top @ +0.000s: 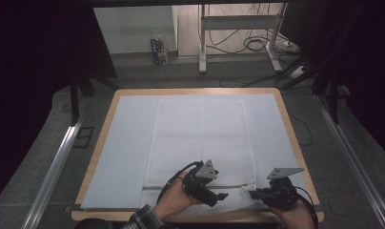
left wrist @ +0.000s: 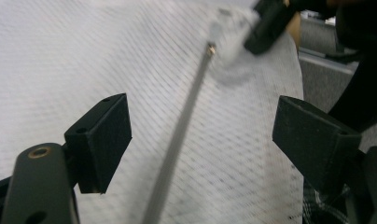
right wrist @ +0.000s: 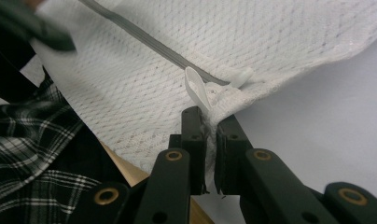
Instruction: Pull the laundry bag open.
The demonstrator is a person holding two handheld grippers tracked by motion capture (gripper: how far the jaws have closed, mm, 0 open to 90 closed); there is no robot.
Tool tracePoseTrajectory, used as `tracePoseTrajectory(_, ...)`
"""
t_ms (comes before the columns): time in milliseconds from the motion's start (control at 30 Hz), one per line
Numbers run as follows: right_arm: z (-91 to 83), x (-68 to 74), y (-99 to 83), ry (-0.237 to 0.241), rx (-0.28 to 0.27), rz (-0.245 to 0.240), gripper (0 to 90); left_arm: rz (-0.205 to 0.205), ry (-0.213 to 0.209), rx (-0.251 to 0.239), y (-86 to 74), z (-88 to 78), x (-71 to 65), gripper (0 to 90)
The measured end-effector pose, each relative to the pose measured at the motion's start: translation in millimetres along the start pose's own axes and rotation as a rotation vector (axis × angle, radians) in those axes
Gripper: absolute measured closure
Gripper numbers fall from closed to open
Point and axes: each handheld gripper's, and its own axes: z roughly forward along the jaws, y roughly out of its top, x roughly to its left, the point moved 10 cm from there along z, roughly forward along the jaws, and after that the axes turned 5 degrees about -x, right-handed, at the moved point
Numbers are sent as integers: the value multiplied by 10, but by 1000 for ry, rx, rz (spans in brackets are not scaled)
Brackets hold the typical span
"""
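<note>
A white mesh bag (top: 200, 138) lies flat on the mat, with a grey zipper (top: 195, 187) running along its near edge. My left gripper (top: 221, 196) hovers open over that zipper (left wrist: 177, 140), one jaw on each side and nothing touching the pads. The zipper's small metal slider (left wrist: 210, 46) sits farther along, close to my right gripper (left wrist: 270, 23). My right gripper (right wrist: 210, 121) is shut on the bag's corner (right wrist: 233, 100), pinching the mesh beside a white loop tab (right wrist: 196, 88) at the zipper's end (right wrist: 149, 44).
The bag rests on a pale mat (top: 128, 143) covering a wooden table (top: 287, 119). A plaid sleeve (right wrist: 28, 154) lies close to the near table edge. Behind the table stand a desk frame (top: 202, 43) and floor cables (top: 257, 43); metal rails (top: 52, 171) flank both sides.
</note>
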Motion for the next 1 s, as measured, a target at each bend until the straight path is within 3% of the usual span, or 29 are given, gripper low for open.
tracePoseTrajectory(133, 7, 5, -1, -10, -4, -32, 828, -29, -2, -15, 141, -38, 93, 186)
tracePoseTrajectory(267, 19, -4, -6, -13, -8, -49, 827, -30, 4, -11, 222, 12, 152, 186)
tracePoseTrajectory(567, 24, 23, -4, -1, -14, -81, 824, 3, -1, 11, 413, 352, 206, 199)
tracePoseTrajectory(767, 34, 53, -6, -4, -11, -122, 825, -6, -3, 10, 511, 556, 178, 212)
tracePoseTrajectory(867, 31, 49, -10, -6, -7, -123, 824, 43, 1, 36, 548, 696, 153, 207)
tracePoseTrajectory(1000, 28, 48, -13, -7, -5, -125, 824, 49, 19, 51, 548, 814, 139, 207)
